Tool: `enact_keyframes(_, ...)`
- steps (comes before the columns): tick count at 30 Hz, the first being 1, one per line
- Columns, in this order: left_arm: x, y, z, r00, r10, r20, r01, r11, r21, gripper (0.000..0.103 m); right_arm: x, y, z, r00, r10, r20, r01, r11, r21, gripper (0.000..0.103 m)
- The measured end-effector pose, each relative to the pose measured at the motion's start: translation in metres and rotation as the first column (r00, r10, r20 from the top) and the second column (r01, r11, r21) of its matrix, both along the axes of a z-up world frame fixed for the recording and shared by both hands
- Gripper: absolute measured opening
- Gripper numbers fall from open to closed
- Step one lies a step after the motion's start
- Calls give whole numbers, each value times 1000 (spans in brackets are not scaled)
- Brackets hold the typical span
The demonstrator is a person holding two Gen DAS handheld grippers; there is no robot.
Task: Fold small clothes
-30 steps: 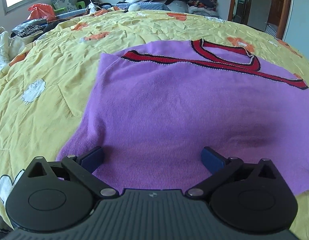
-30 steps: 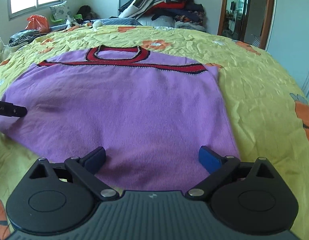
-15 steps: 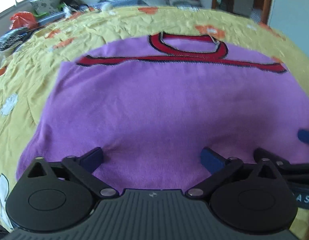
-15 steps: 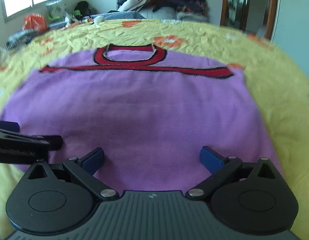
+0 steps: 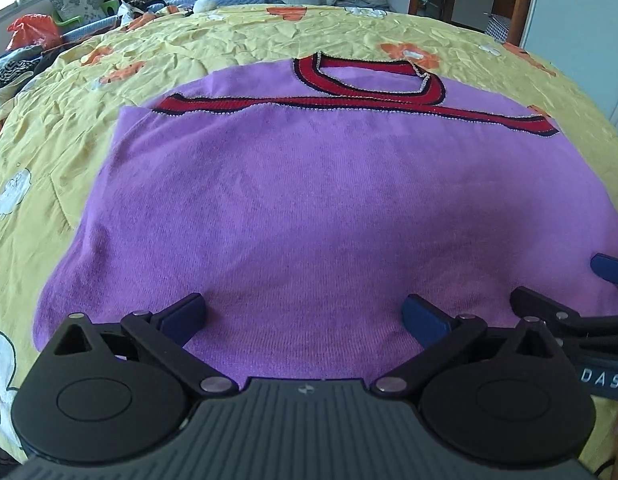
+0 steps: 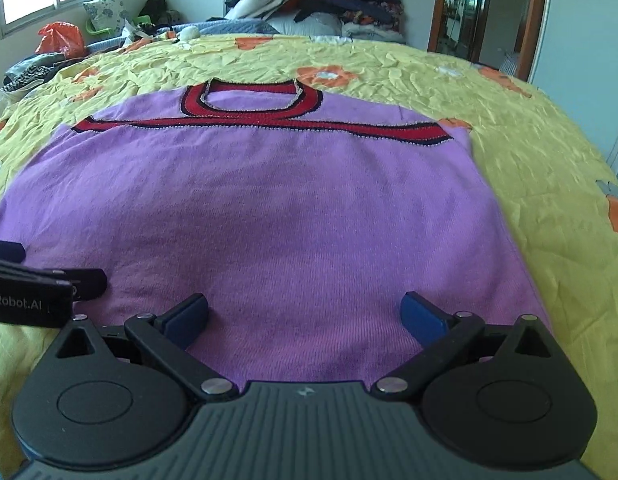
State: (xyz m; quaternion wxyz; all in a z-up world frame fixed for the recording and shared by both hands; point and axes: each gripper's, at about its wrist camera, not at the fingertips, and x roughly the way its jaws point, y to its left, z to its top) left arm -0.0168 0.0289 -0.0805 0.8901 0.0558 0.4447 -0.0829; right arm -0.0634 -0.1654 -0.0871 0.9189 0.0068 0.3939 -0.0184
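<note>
A purple knit top [image 5: 301,208] with red and black trim at the neck lies flat on the yellow bedspread [image 5: 49,132]; it also shows in the right wrist view [image 6: 293,208]. Its sleeves look folded in across the chest. My left gripper [image 5: 305,316] is open over the near hem, left of centre. My right gripper [image 6: 305,314] is open over the near hem, right of centre. Each gripper shows at the edge of the other's view, the right one [image 5: 581,304] and the left one [image 6: 49,276]. Neither holds cloth.
A pile of clothes [image 6: 321,4] is heaped at the far end of the bed. An orange bag [image 6: 61,38] and a pillow [image 6: 107,14] sit at the far left under the window. A doorway [image 6: 481,12] is at the far right.
Both grippers have moved toward each other along the hem, so each now shows at the edge of the other's view. Both stay open.
</note>
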Motion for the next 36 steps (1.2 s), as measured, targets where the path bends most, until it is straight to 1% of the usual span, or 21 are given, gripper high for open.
enact_keyframes(2, 2, 1, 3, 1000, -6, -15, 6, 1000, -8, 103, -3, -1, 4, 1000, 0, -3, 0, 1000, -1, 103)
enact_keyframes(6, 11, 6, 4, 999, 22, -23, -23, 999, -26, 103, -6, 0, 12, 997, -52, 53, 54, 998, -39, 103)
enact_keyframes(9, 19, 9, 2, 999, 39, -15, -39, 999, -24, 103, 1, -2, 7, 994, -102, 31, 104, 993, -56, 103)
enact_keyframes(10, 20, 8, 1, 999, 35, -11, -35, 999, -23, 103, 3, -3, 3, 994, -108, 6, 108, 993, -49, 103)
enact_keyframes(12, 19, 8, 0, 1000, 31, 1, -31, 999, -19, 103, -2, -11, -1, 991, -130, 15, 130, 991, 18, 103)
enact_keyframes(13, 19, 8, 0, 1000, 30, 7, -30, 999, -19, 103, -5, -13, -2, 991, -133, 24, 132, 991, 28, 103)
enact_keyframes(19, 15, 9, -2, 999, 22, 32, -22, 999, -24, 103, -11, -12, -3, 992, -125, 25, 124, 992, 16, 103)
enact_keyframes(28, 15, 10, -1, 1000, 10, 23, -9, 1000, -28, 103, -10, -8, -4, 985, -172, 27, 171, 985, 8, 103)
enact_keyframes(36, 15, 10, -1, 1000, 20, 23, -19, 999, -28, 103, -8, -8, -3, 983, -181, 6, 181, 983, 8, 103)
